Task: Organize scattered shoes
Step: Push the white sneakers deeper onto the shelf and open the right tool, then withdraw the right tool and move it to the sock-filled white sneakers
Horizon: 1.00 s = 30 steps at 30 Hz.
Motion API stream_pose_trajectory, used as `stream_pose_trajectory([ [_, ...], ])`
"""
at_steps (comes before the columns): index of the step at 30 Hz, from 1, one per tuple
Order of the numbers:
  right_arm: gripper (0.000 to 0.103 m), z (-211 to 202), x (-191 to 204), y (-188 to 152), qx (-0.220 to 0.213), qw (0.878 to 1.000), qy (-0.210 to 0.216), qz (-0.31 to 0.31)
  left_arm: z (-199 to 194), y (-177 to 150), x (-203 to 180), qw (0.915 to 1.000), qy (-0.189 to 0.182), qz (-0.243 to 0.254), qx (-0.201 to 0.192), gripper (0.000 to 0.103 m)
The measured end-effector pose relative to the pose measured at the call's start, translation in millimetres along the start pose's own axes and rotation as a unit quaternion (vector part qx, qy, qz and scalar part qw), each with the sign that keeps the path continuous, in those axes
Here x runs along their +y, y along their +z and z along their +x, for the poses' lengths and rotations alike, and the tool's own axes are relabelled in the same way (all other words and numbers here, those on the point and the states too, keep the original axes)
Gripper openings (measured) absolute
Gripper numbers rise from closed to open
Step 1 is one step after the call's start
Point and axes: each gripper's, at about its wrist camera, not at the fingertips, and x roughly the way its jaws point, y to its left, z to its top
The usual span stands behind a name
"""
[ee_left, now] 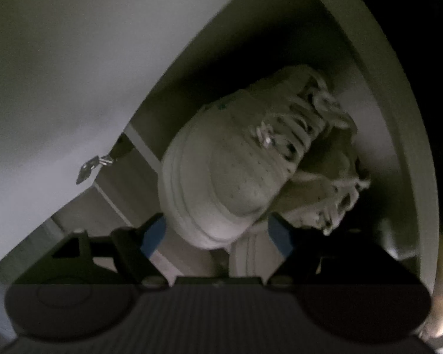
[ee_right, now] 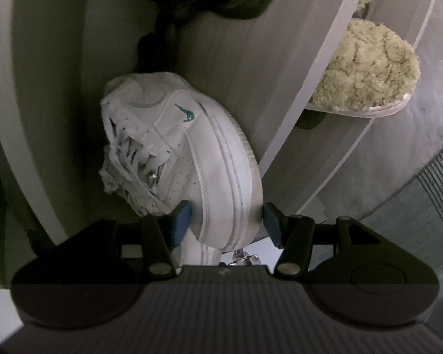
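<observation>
Shelf [ee_right: 280, 67], grey, dim: my right hand-held gripper [ee_right: 226, 221] clamps white sneaker [ee_right: 192, 153]; fluffy slippers [ee_right: 366, 76] beyond it. My left hand-held gripper [ee_left: 217, 234] open around second sneaker's [ee_left: 230, 174] toe.

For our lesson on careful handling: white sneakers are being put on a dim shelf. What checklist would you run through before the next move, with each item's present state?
1. Right gripper holds its white sneaker: ok, the pads press on the upper and the sole.
2. Left gripper free of the front sneaker: ok, the pads stand off it, with the toe between them.
3. Second sneaker paired up: ok, it is right behind the front one, touching it.
4. Fluffy slippers out of the way: ok, they sit on another shelf, apart.
5. Sneakers flat on their soles: cannot tell, both views are tilted and dim.
</observation>
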Motion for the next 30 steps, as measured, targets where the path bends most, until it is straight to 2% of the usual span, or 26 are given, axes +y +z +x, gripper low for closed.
stream_pose_trajectory([
  [1,0.058,0.9,-2.1,0.5,0.0,1.0,0.005,-0.001,-2.9,-3.5,-1.9,0.9999,0.003,0.013,0.003,0.09],
  [3,0.059,1.8,-10.1,3.0,0.002,1.0,0.021,0.002,-8.6,-10.3,-3.2,0.9994,0.012,0.032,0.007,0.094],
  [7,0.06,1.8,-15.6,11.3,0.021,0.999,0.04,-0.009,-27.1,-26.5,2.3,0.9967,0.05,0.053,0.035,0.095],
  [9,0.065,-4.1,-15.8,12.7,0.027,0.998,0.044,-0.032,-39.3,-34.4,5.0,0.9951,0.06,0.061,0.049,0.096],
  [10,0.068,-7.3,-14.3,11.9,0.026,0.998,0.037,-0.039,-45.0,-38.0,5.0,0.9944,0.065,0.065,0.053,0.096],
  [11,0.075,-15.2,-13.5,9.7,0.022,0.998,0.027,-0.046,-52.8,-44.2,4.7,0.9931,0.071,0.071,0.061,0.096],
  [14,0.082,-51.1,-13.2,-4.5,0.008,0.997,-0.011,-0.082,-72.4,-63.3,-4.1,0.9868,0.087,0.107,0.083,0.096],
  [16,0.084,-84.6,-10.9,-18.0,-0.022,0.991,-0.07,-0.112,-89.5,-81.3,-21.1,0.9796,0.096,0.148,0.097,0.096],
  [19,0.083,-118.9,-12.4,-32.8,-0.049,0.984,-0.11,-0.134,-98.0,-99.0,-41.1,0.9697,0.098,0.192,0.114,0.096],
  [21,0.085,-165.8,-7.2,-54.4,-0.076,0.964,-0.173,-0.189,-108.6,-120.3,-65.8,0.9544,0.084,0.255,0.131,0.096],
  [24,0.085,-204.1,-2.7,-67.6,-0.099,0.946,-0.216,-0.219,-126.3,-153.3,-98.7,0.9239,0.056,0.342,0.162,0.096],
  [25,0.085,-237.0,-4.4,-73.0,-0.124,0.94,-0.234,-0.214,-131.5,-165.4,-108.7,0.912,0.048,0.368,0.175,0.096],
  [28,0.085,-285.4,-12.3,-70.7,-0.158,0.939,-0.248,-0.177,-138.0,-198.2,-127.7,0.8831,0.023,0.421,0.206,0.096],
  [30,0.085,-341.4,-31.5,-66.8,-0.184,0.936,-0.272,-0.129,-140.7,-220.4,-138.9,0.8653,0.014,0.447,0.226,0.096],
])
